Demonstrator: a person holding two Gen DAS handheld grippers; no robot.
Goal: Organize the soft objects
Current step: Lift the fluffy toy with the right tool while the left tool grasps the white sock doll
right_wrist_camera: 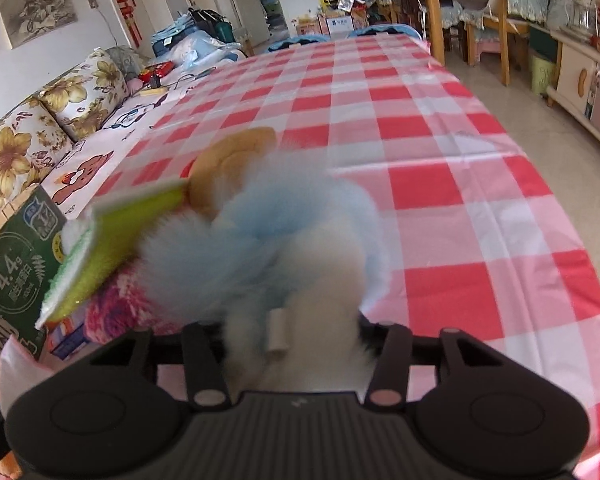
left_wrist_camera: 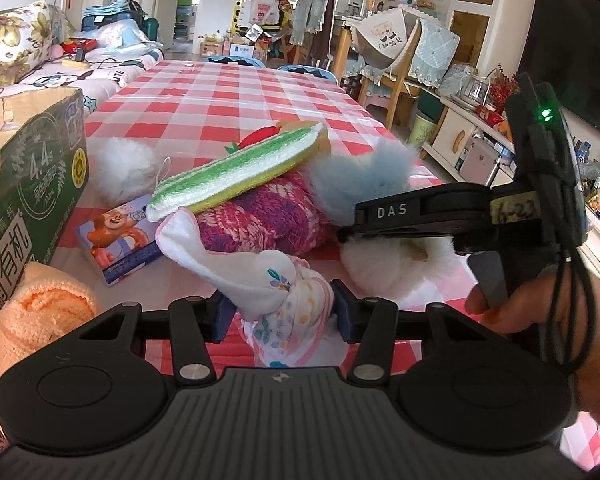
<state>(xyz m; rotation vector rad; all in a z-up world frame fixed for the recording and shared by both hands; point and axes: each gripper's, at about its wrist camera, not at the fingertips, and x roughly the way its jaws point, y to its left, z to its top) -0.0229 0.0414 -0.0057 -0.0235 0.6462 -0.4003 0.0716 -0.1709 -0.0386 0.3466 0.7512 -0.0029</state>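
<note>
Pinching a bunched white cloth (left_wrist_camera: 278,300), left gripper (left_wrist_camera: 284,312) has its fingers (left_wrist_camera: 346,312) narrowed onto both sides of the printed, pink-edged fabric; cloth sits just above the worktop (left_wrist_camera: 300,92), nearest the camera. Cloth's free end reaches up to a purple knit (left_wrist_camera: 260,216) just behind it. Green-white sponge (left_wrist_camera: 240,168) lies tilted on top of the knit. Blue fluff (right_wrist_camera: 260,240) is at the knit's right end, white fluff (right_wrist_camera: 320,320) under it. Right gripper (right_wrist_camera: 296,332) fingers sit either side of the white fluff, partly apart; the fur hides the pads, so cannot tell if they press. In the left view, right gripper (left_wrist_camera: 348,232) comes in from the right at the fluff, held by a hand (left_wrist_camera: 540,308). Tissue pack (left_wrist_camera: 118,240) left of the knit, touching the cloth's edge. White pompom (left_wrist_camera: 126,172) behind the pack. Green carton (left_wrist_camera: 32,192) far left of the knit, orange towel (left_wrist_camera: 32,320) in front of the carton.
</note>
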